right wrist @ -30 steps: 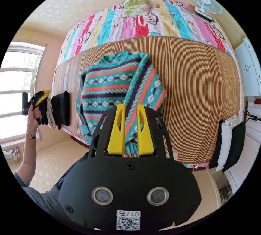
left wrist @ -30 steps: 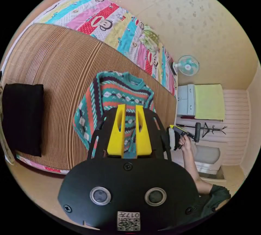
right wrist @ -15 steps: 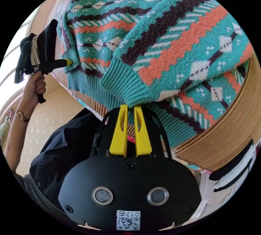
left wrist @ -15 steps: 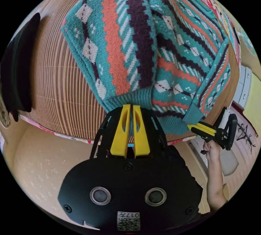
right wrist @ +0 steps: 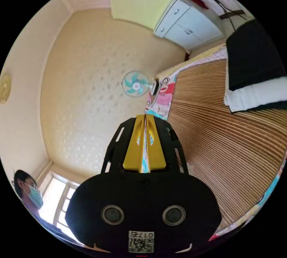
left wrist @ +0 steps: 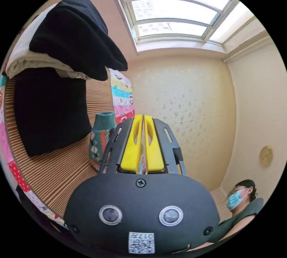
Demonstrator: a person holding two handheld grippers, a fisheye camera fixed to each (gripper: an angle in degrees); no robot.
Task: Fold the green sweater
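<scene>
The green sweater [left wrist: 101, 138], teal knit with a patterned band and a ribbed cuff, lies on the striped brown mat [left wrist: 59, 174] just left of my left gripper [left wrist: 143, 117]. That gripper's yellow jaws are pressed together, with a thin strip of fabric between them near their base. In the right gripper view, my right gripper [right wrist: 145, 117] is also shut, low beside the mat [right wrist: 227, 144]. A sliver of teal fabric [right wrist: 144, 163] shows between its jaws. Most of the sweater is hidden behind the gripper bodies.
Folded black clothes [left wrist: 68, 42] and a cream piece [left wrist: 27, 60] are stacked on the mat's edge. Another black and white stack [right wrist: 254, 54] sits across the mat. A fan [right wrist: 136, 84], a white cabinet [right wrist: 188, 27], a window [left wrist: 173, 10] and a masked person [left wrist: 242, 198] surround the bed.
Both grippers have dropped from above the spread sweater to its lower edge and closed. Both cameras have swung round and now look sideways across the mat at the walls.
</scene>
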